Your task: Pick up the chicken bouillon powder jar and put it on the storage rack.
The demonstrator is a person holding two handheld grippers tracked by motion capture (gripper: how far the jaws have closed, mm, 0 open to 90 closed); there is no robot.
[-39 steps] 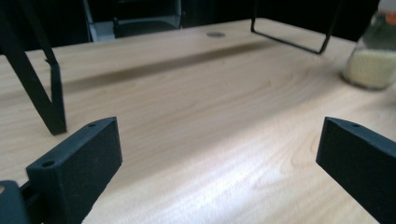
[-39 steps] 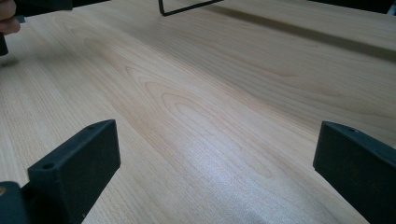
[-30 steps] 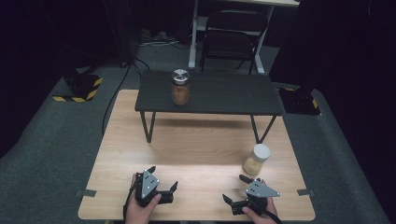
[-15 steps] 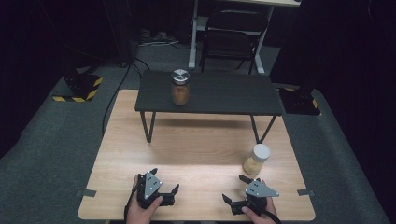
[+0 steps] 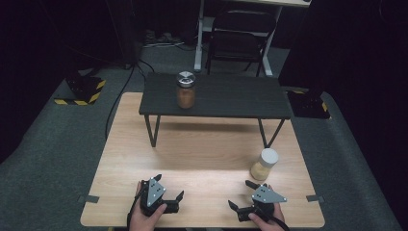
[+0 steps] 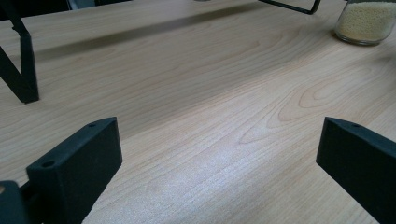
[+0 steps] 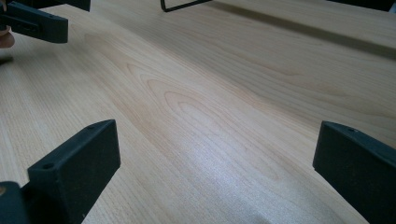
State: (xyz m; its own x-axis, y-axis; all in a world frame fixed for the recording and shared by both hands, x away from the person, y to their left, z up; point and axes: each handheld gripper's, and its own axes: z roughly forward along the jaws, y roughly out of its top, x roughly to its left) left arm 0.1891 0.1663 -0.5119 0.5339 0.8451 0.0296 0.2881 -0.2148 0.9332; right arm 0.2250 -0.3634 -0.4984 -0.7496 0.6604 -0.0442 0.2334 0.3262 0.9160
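Note:
Held low at the near edge of the wooden table [image 5: 202, 154], my left gripper [image 5: 169, 186] is open with nothing between its jaws. To its right my right gripper [image 5: 239, 194] is open too and holds nothing. A white-lidded jar of pale grains [image 5: 265, 164] stands on the wood just beyond the right gripper. Farther back, a silver-lidded jar of brown contents [image 5: 185, 90] stands on a small black table [image 5: 226, 98]. In the left gripper view, my left gripper [image 6: 217, 158] hovers over bare wood, with the grain jar [image 6: 366, 21] at top right. In the right gripper view, my right gripper [image 7: 215, 163] also faces bare wood.
The black table's thin legs [image 5: 153, 130] rest on the wooden top; one leg [image 6: 18, 70] is close at left in the left gripper view. The other gripper [image 7: 37, 21] appears at top left of the right gripper view. A black chair [image 5: 235, 41] stands beyond, on grey carpet.

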